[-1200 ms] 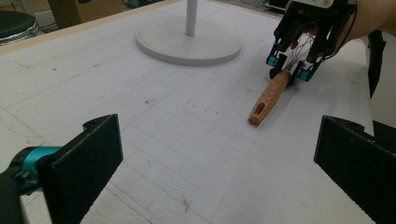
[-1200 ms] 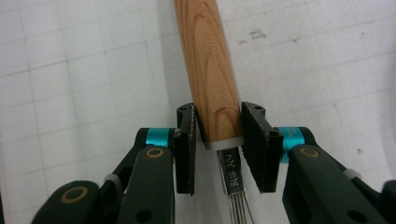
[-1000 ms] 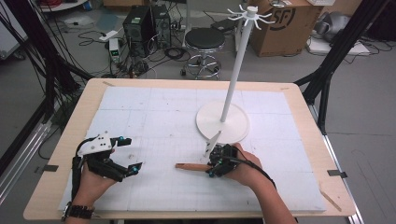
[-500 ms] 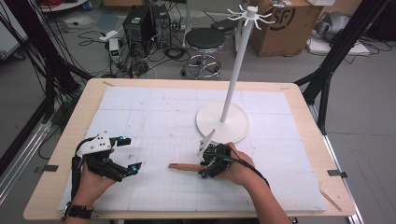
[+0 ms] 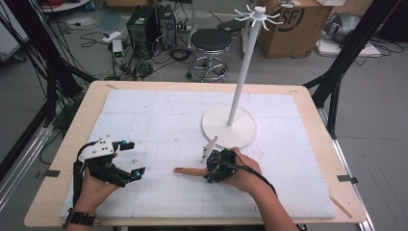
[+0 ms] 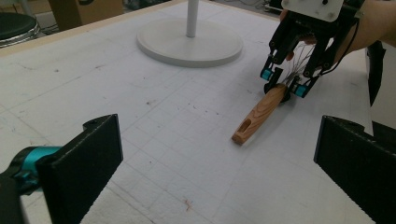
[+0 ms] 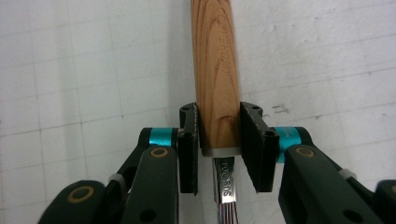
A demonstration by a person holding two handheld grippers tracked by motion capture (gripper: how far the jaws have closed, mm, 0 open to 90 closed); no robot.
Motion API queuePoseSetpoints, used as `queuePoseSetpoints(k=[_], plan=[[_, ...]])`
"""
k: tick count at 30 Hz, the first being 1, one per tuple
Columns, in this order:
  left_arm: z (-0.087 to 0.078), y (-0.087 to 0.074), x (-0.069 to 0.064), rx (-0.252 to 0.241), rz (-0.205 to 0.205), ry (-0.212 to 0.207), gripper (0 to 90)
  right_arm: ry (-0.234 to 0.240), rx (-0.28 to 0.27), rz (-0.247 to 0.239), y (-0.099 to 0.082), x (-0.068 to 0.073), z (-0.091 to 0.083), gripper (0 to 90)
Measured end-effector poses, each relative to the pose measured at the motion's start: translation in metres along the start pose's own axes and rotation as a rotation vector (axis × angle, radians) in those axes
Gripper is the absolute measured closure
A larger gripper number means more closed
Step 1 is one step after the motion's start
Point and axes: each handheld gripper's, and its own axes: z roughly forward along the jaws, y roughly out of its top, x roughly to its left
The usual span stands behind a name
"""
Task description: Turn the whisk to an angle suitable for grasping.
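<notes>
A whisk with a wooden handle [image 5: 188,171] lies on the white foam mat [image 5: 159,120], its wires hidden under my right hand. My right gripper [image 5: 210,174] is shut on the handle [image 7: 215,70] just above the metal collar, and its jaws have just been closing on it. In the left gripper view the handle [image 6: 259,112] points toward me with the right gripper [image 6: 286,86] over its far end. My left gripper [image 5: 134,158] rests on the mat at the left, open with nothing between its jaws [image 6: 219,154].
A tall white stand with hooks at its top [image 5: 238,91] rises from a round base [image 5: 229,126] just behind the right hand. Beyond the table's far edge are a stool [image 5: 210,43], cables and a cardboard box [image 5: 293,24].
The right gripper and the wooden handle have shifted a little to the left. The left gripper has not moved.
</notes>
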Motion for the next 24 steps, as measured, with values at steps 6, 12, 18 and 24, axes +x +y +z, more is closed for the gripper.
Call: queuePoseSetpoints(k=[6, 12, 18, 24], plan=[[0.001, 0.000, 0.002, -0.006, -0.009, -0.001, 1.7, -0.030, -0.096, 0.012, -0.005, -0.002, -0.021, 70.0], [0.000, 0.000, 0.002, -0.006, -0.006, -0.004, 1.7, -0.073, -0.199, 0.038, -0.014, -0.005, -0.045, 70.2], [0.000, -0.001, 0.003, -0.009, -0.007, -0.005, 1.7, -0.094, -0.283, 0.070, -0.024, -0.007, -0.065, 70.2], [-0.003, -0.002, 0.002, -0.009, -0.010, 0.002, 1.7, -0.091, -0.311, 0.074, -0.027, -0.008, -0.068, 70.2]])
